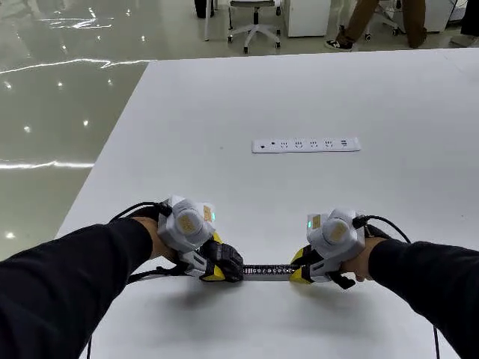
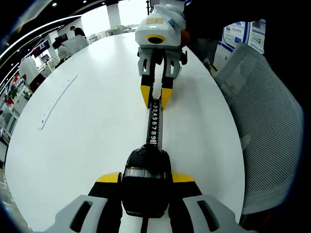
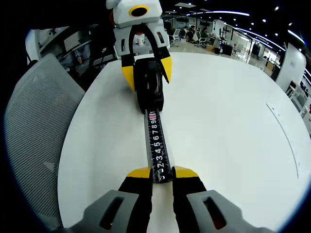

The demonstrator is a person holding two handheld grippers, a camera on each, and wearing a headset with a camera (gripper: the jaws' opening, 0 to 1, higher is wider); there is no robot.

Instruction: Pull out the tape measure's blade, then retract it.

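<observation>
A black tape measure case (image 1: 224, 262) lies on the white table (image 1: 299, 97), and my left gripper (image 1: 215, 267) is shut on it. From the left gripper view the case (image 2: 146, 180) sits between my yellow-tipped jaws. A short length of numbered blade (image 1: 268, 269) runs out to my right gripper (image 1: 301, 269), which is shut on the blade's end. In the right gripper view the blade (image 3: 156, 145) shows numbers up to about ten and leads back to the case (image 3: 148, 87). The right gripper (image 2: 155, 97) pinches the blade (image 2: 154, 124) in the left gripper view.
A white power strip (image 1: 305, 144) lies on the table farther back, also seen as a strip (image 2: 57, 99) at the left. A grey mesh chair (image 2: 272, 126) stands beside the table. Office chairs and a person's legs (image 1: 374, 22) are beyond the far edge.
</observation>
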